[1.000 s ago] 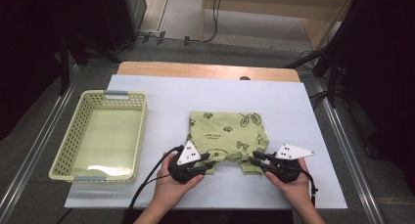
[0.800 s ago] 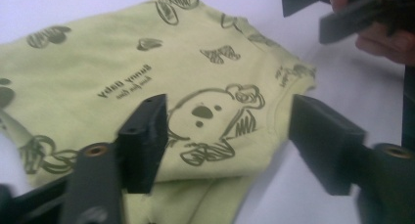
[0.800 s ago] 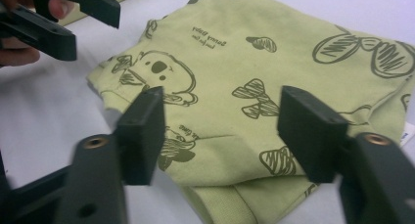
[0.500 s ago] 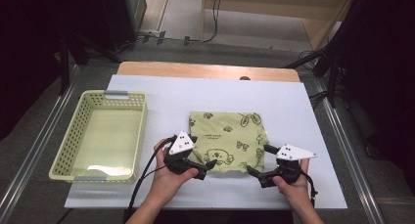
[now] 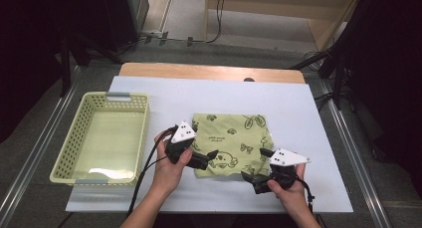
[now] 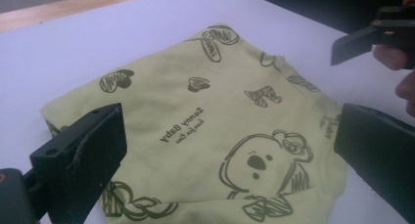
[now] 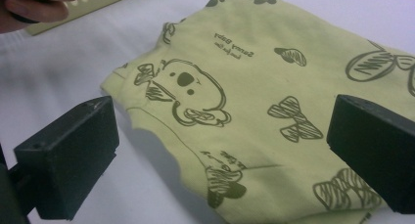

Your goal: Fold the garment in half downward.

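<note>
A folded light-green garment [image 5: 233,138] printed with a koala and bows lies flat on the white table top [image 5: 298,103]. My left gripper [image 5: 208,159] hovers at its near left corner, jaws pointing right. My right gripper [image 5: 255,164] hovers at its near right corner, jaws pointing left. Both have just been opening and now stand wide open, with no pad touching the cloth. In the left gripper view the garment [image 6: 210,121] lies beyond the left gripper [image 6: 230,160]. In the right gripper view the garment [image 7: 274,77] lies beyond the right gripper [image 7: 220,155].
An empty pale-yellow mesh basket [image 5: 74,153] stands on the table's left side. A wooden strip [image 5: 209,71] runs along the far edge. The right gripper's jaw [image 6: 359,38] shows at the upper right of the left gripper view. A cable [image 5: 144,173] trails from the left gripper.
Both grippers let go of the garment's near edge, opened wide, rose a little and drew apart. The garment's near edge now lies folded into a neat rectangle.
</note>
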{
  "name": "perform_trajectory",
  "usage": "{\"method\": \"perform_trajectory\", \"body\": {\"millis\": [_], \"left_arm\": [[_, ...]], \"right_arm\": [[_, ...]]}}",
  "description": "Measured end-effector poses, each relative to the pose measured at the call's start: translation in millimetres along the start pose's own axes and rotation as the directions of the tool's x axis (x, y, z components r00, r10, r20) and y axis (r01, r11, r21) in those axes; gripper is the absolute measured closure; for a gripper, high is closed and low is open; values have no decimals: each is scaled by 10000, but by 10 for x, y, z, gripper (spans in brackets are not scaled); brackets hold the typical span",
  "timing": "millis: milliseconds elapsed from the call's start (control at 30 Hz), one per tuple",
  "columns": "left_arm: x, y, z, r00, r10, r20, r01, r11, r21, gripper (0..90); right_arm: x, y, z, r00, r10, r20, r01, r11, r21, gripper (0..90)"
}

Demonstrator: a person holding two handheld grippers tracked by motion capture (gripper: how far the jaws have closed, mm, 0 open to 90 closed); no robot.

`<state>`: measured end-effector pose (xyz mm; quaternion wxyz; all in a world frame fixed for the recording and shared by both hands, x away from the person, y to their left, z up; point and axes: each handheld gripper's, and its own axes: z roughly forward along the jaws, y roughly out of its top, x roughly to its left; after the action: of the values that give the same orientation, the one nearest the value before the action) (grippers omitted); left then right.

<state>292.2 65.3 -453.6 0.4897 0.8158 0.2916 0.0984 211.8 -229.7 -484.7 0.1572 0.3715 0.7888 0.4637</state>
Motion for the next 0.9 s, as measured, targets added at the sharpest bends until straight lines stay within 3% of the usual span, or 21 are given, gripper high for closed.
{"method": "perform_trajectory", "body": {"millis": [433,700,900], "left_arm": [[166,149,195,9999,-83,59,82,9999,143,0],[369,182,238,9987,-425,-281,429,9990,117,0],[514,186,281,9970,-570,-522,589,9976,358,0]], "right_arm": [[133,111,134,9998,-103,-155,103,9999,25,0],[191,155,199,9995,-30,-312,31,10000,9,0],[232,202,255,9991,-33,-424,32,10000,-6,0]]}}
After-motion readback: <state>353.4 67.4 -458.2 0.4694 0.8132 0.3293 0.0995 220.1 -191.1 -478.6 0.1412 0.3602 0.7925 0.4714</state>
